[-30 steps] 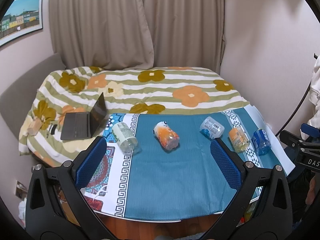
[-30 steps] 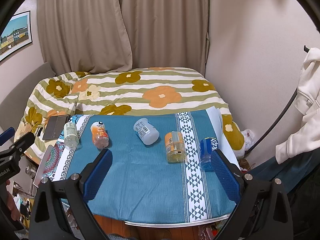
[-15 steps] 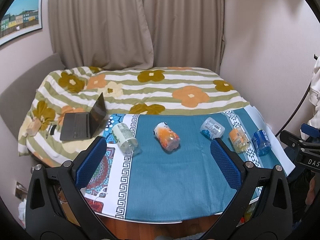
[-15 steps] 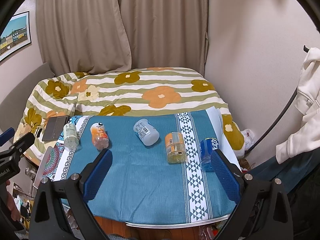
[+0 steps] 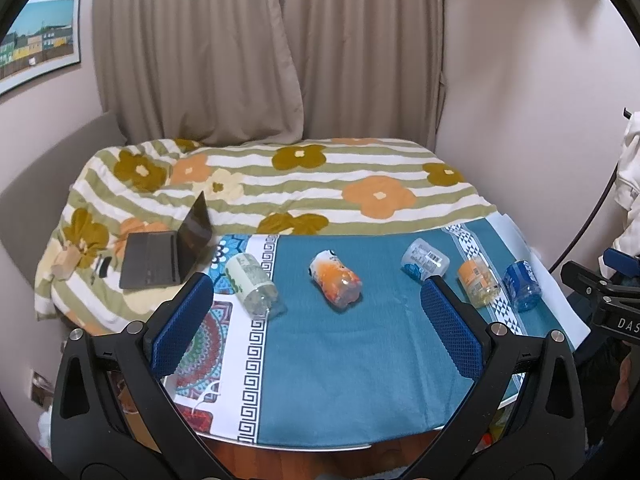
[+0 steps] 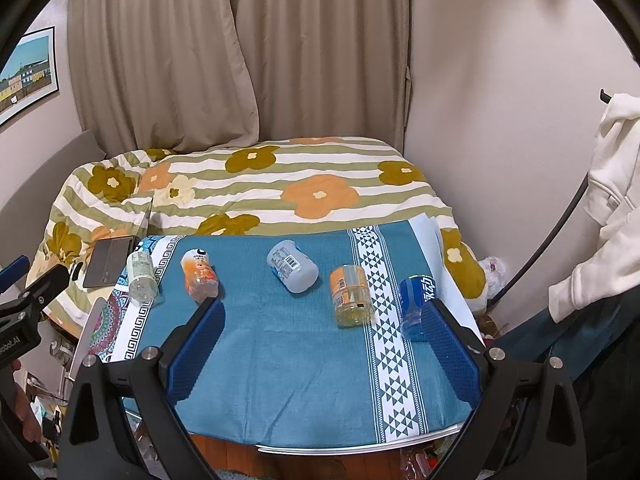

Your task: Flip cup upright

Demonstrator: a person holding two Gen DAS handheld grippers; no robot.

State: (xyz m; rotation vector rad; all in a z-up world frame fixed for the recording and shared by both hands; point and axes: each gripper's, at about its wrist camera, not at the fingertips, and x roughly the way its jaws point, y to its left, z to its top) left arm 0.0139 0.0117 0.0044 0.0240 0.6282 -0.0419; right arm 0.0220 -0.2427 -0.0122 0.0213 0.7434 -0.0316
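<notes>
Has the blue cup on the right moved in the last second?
No. The blue cup lies on its side in the same spot, just right of the white triangle-patterned stripe, untouched by either tool.

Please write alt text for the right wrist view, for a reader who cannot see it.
Five plastic cups lie on their sides in a row on a table with a blue cloth. The open right gripper hovers near the table's front edge; a flowered bed is behind.
</notes>
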